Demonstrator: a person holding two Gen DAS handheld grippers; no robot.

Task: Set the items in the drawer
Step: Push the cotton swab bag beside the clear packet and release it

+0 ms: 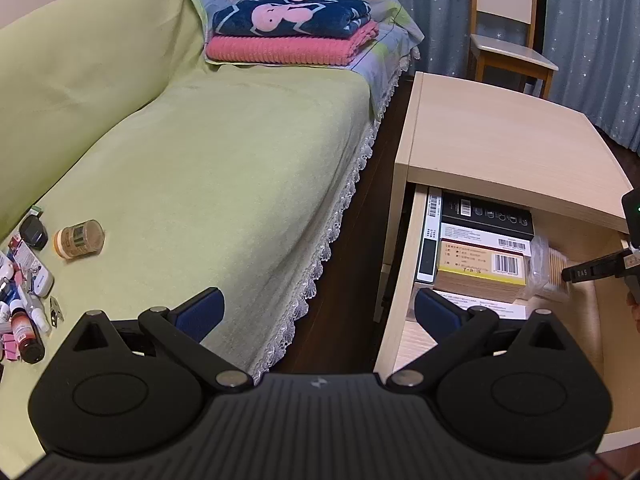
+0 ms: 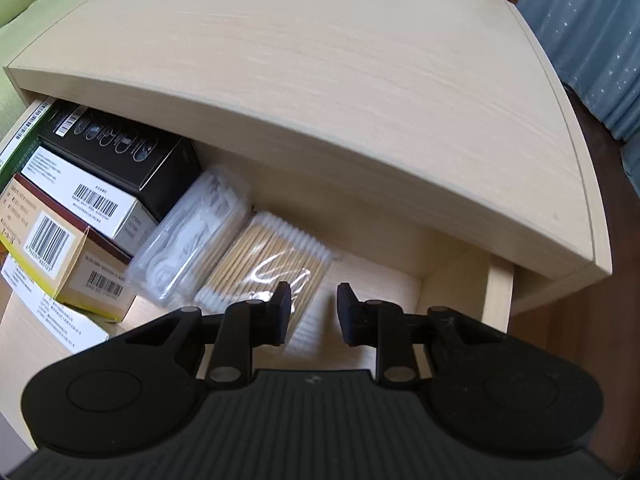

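My drawer [image 2: 456, 264] runs back under the nightstand top [image 2: 320, 80], so its rear and the far ends of the boxes [image 2: 80, 216] are hidden, and their small print is too fine to read. In the left wrist view my right gripper [image 1: 568, 274] shows only as a tip cut off by the right edge (can't tell how its jaws stand from there). The clutter of bottles [image 1: 24, 332] etc. on the bedspread [image 1: 200, 160] is sliced by the left edge, labels unreadable.
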